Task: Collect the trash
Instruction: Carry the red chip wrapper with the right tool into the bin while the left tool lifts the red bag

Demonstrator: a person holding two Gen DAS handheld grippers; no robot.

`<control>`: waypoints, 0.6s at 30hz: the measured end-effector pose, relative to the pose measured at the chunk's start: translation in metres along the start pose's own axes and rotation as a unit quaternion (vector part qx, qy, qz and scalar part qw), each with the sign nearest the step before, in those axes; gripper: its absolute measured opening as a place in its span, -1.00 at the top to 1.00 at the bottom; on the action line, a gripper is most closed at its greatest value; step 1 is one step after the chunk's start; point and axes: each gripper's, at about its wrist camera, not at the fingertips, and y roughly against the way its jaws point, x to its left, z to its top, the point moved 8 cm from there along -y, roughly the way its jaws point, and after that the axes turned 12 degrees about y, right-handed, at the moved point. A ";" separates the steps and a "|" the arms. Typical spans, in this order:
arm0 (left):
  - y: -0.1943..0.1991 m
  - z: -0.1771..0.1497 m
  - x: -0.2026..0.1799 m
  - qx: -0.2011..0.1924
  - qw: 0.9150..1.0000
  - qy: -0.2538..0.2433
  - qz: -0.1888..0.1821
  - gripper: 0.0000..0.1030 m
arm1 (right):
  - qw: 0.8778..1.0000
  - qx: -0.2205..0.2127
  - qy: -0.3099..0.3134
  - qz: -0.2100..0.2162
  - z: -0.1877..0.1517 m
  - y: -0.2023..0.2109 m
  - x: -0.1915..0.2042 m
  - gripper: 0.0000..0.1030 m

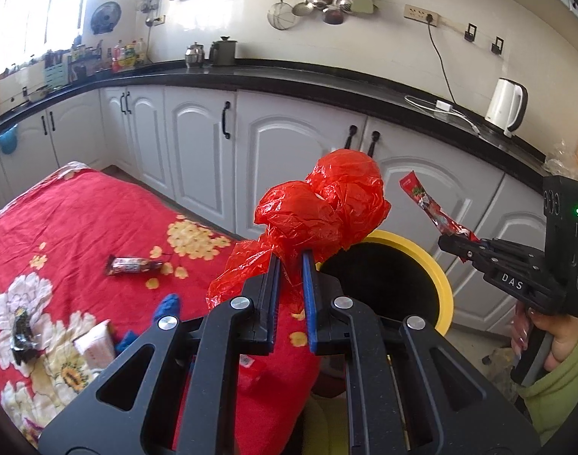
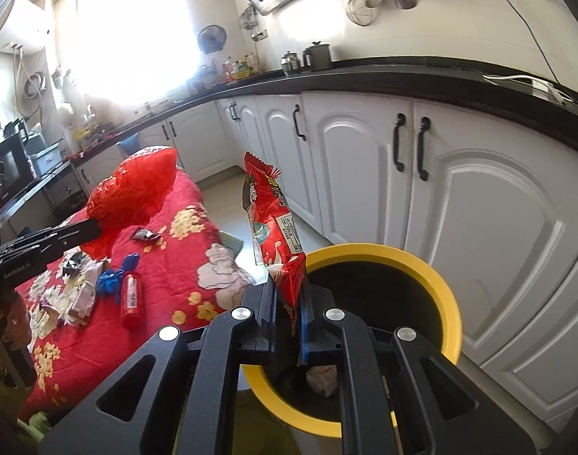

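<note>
Kitchen cabinets fill the far side in both views. Only the right wrist view looks down into the yellow-rimmed bin [image 2: 446, 284], where a pale crumpled scrap [image 2: 321, 377] lies at the bottom; the left wrist view shows just its dark mouth. Two grippers are raised by the bin: the left gripper [image 1: 289, 261] is clamped on a crumpled red plastic bag [image 1: 327, 204], the right gripper [image 2: 289, 292] pinches a red snack wrapper [image 2: 275, 227] upright over the bin's near rim. On the red floral cloth [image 2: 167, 276] to the left, one red tube [image 2: 131, 299], one blue glove [image 2: 112, 276] and one dark wrapper [image 1: 133, 264] lie apart.
</note>
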 end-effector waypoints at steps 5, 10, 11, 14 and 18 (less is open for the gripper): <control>-0.013 -0.007 -0.017 0.013 1.000 -0.011 -0.008 0.87 | 1.000 0.001 -0.015 -0.011 -0.009 0.003 -0.016 0.83; -0.026 -0.015 -0.033 0.025 0.999 -0.021 -0.012 0.87 | 0.999 0.004 -0.027 -0.022 -0.018 0.005 -0.032 0.83; -0.029 -0.017 -0.035 0.029 0.999 -0.022 -0.013 0.87 | 0.999 0.005 -0.029 -0.023 -0.020 0.005 -0.034 0.83; -0.038 -0.022 -0.043 0.038 0.999 -0.029 -0.015 0.87 | 0.999 0.009 -0.036 -0.025 -0.026 0.004 -0.040 0.83; -0.051 -0.029 -0.053 0.050 0.998 -0.038 -0.017 0.87 | 0.999 0.016 -0.044 -0.026 -0.033 0.001 -0.046 0.83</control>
